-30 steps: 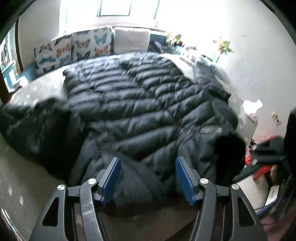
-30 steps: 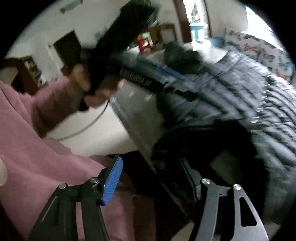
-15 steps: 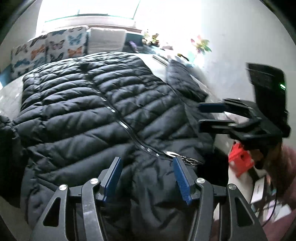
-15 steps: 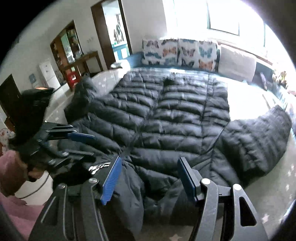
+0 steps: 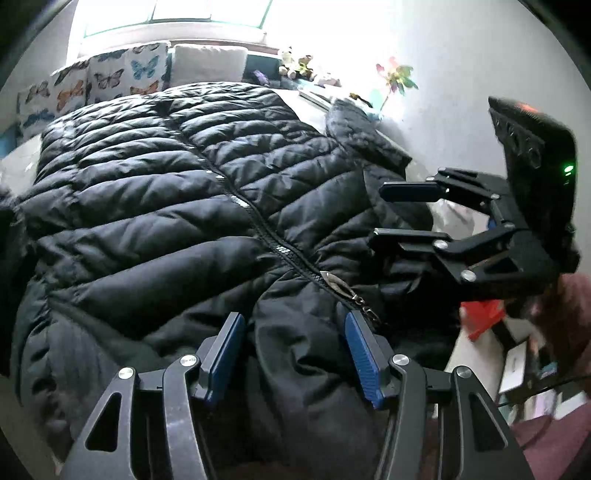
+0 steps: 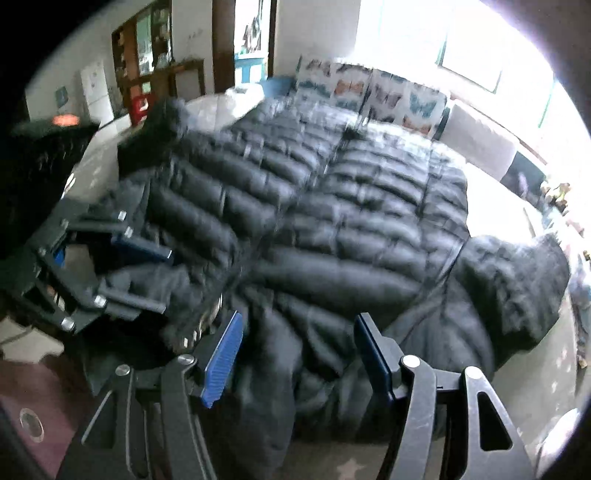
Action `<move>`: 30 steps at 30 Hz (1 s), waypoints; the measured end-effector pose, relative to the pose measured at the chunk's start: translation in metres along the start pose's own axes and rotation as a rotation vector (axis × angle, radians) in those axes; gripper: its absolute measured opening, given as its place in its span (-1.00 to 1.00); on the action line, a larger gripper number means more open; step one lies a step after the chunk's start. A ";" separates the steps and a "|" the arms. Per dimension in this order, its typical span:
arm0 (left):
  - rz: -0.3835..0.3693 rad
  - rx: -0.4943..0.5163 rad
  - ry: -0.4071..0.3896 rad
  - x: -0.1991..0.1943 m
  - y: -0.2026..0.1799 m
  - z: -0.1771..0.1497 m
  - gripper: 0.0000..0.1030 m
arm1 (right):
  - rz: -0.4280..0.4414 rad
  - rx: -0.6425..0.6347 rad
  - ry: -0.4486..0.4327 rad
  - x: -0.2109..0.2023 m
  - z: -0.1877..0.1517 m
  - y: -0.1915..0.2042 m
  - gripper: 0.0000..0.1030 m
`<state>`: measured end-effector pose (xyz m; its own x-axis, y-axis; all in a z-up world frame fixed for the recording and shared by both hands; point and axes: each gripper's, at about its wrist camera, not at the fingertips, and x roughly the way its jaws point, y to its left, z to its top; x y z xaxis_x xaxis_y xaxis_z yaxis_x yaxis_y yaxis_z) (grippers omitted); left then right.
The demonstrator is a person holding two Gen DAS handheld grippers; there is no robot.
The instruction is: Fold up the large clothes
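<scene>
The black puffer jacket (image 5: 177,206) lay spread flat, front side up, on a pale bed (image 6: 491,192). Its zipper (image 5: 258,218) was closed and ran down the middle to the metal pull (image 5: 334,282) near the close end. One sleeve (image 6: 517,280) lay out to the side on the bed, and the other sleeve (image 6: 162,129) lay out on the opposite side. I could see no fold in it at all, so I judged the folding was not yet started: both sleeves and the body were left to fold.

The left gripper (image 5: 295,354) was over the close end of the jacket, with its jaws apart and the blue pads (image 5: 225,356) not pressing the cloth. The right gripper (image 6: 297,360) was beside it over the same end, jaws also apart, holding nothing; fabric was seen between them.

Behind the jacket were butterfly pillows (image 5: 107,85) under a bright window (image 5: 207,14)
</scene>
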<state>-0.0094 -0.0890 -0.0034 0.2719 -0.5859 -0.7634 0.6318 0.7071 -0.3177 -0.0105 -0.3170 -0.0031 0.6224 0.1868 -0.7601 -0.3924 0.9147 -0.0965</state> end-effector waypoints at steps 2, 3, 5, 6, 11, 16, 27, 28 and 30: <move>0.005 -0.029 -0.022 -0.019 0.010 0.000 0.17 | 0.036 0.028 0.055 0.020 -0.002 0.000 0.34; 0.026 -0.045 -0.044 -0.031 0.015 0.000 0.20 | 0.042 0.044 0.129 0.038 -0.005 -0.001 0.34; 0.073 -0.093 -0.080 -0.055 0.031 0.001 0.23 | 0.044 0.061 0.121 0.050 -0.010 -0.002 0.41; 0.091 -0.119 -0.094 -0.065 0.040 0.001 0.34 | 0.045 0.054 0.117 0.048 -0.010 -0.002 0.41; 0.250 -0.395 -0.247 -0.127 0.134 -0.002 0.54 | 0.055 0.066 0.130 0.043 -0.010 -0.005 0.42; 0.441 -0.722 -0.383 -0.171 0.245 -0.015 0.54 | 0.046 0.073 0.135 0.042 -0.011 -0.004 0.45; 0.373 -1.116 -0.514 -0.159 0.415 -0.032 0.49 | 0.050 0.101 0.165 0.048 -0.005 -0.007 0.47; 0.348 -1.143 -0.524 -0.156 0.425 -0.034 0.46 | 0.050 0.104 0.168 0.049 -0.004 -0.007 0.47; 0.315 -1.177 -0.569 -0.154 0.442 -0.036 0.40 | 0.050 0.110 0.173 0.050 -0.003 -0.007 0.47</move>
<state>0.2014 0.3282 -0.0463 0.7320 -0.2153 -0.6464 -0.4296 0.5906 -0.6831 0.0212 -0.3156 -0.0420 0.4750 0.1774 -0.8619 -0.3378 0.9412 0.0075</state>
